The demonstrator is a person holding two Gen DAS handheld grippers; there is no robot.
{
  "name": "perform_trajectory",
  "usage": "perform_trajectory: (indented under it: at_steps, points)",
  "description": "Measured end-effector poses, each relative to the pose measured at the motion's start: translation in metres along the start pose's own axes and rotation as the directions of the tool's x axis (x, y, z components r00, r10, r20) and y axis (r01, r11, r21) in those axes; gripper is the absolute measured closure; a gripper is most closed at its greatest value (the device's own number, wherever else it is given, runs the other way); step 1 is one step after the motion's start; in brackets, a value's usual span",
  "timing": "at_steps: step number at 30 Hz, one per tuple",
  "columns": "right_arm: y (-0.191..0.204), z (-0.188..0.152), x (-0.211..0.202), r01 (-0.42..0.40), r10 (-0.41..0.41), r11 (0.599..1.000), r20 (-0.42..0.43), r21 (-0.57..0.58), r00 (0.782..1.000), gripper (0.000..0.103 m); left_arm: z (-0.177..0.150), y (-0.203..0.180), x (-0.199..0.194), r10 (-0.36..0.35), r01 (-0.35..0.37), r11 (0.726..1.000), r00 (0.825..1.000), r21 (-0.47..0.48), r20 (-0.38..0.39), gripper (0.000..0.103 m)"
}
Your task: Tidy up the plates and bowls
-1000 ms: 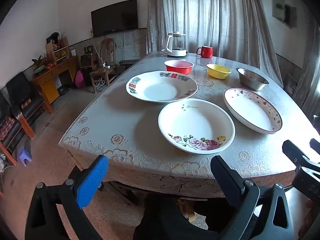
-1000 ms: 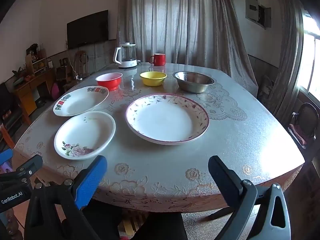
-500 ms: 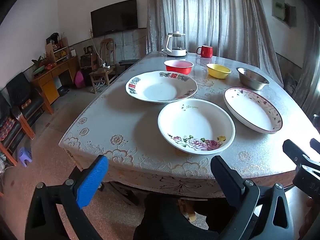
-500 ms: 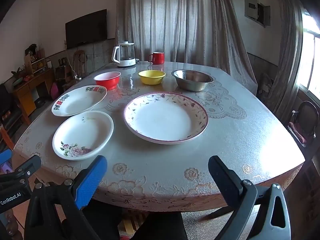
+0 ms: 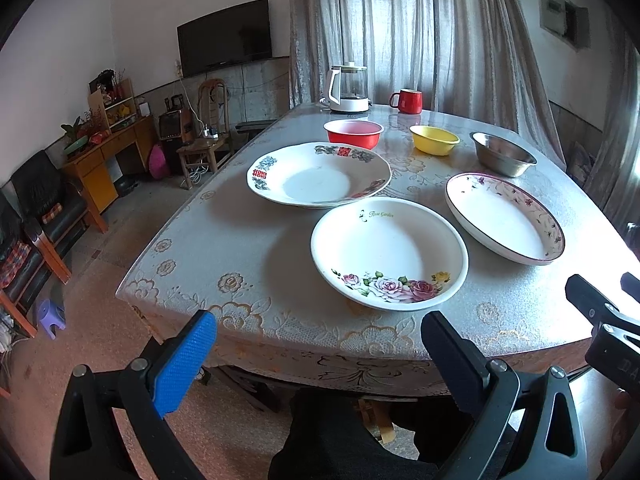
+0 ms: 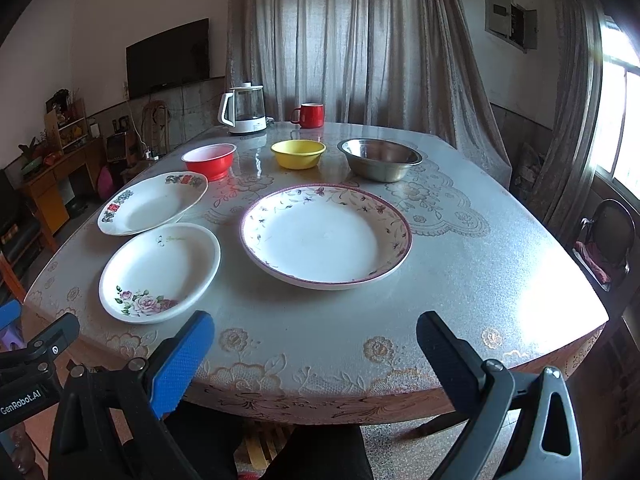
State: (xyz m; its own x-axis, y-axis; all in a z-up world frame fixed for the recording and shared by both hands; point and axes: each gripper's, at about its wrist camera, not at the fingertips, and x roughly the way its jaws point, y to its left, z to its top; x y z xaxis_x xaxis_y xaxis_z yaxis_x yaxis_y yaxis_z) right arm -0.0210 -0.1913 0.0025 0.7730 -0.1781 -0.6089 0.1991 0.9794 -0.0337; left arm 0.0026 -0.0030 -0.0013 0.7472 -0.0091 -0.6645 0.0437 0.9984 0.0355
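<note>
Hovering short of the near edge of the table (image 6: pixel 460 280), the right gripper (image 6: pixel 314 344) has its jaws spread wide with nothing between them, and the left gripper (image 5: pixel 320 344) hangs beside it in the same spread, empty state, also off the table's near edge. Just ahead of the left gripper sits the rose plate (image 5: pixel 389 253), a white deep plate with pink roses painted on its nearer rim; from the right gripper it lies ahead and to the left (image 6: pixel 159 273). Directly ahead of the right gripper rests the purple-rimmed plate (image 6: pixel 326 236), the largest of the three, well apart from the fingertips and just right of the rose plate. Beyond the rose plate lies the red-marked plate (image 5: pixel 319 174), white with red characters and dark flowers on its rim, its near edge appearing to meet the rose plate's far rim. Farther on stand three bowls in a row: the red bowl (image 6: pixel 209 161) to the left, just behind the red-marked plate, the yellow bowl (image 6: pixel 298 153) in the middle, and the steel bowl (image 6: pixel 379 159) to the right, just beyond the purple-rimmed plate. At the far edge of the table stand a glass kettle (image 6: pixel 244 114) and a red mug (image 6: pixel 310 115), with grey curtains (image 6: pixel 352 48) hanging behind them.
</note>
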Motion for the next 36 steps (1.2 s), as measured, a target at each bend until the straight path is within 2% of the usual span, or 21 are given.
perform_trajectory:
  at_steps: [36]
  points:
    - [-0.0032,0.0000,0.0028,0.006,-0.005,1.000,-0.013,0.010,1.000,0.000,-0.0025,-0.0009,0.0055,0.006,-0.006,1.000,1.000,0.003,-0.021,0.000]
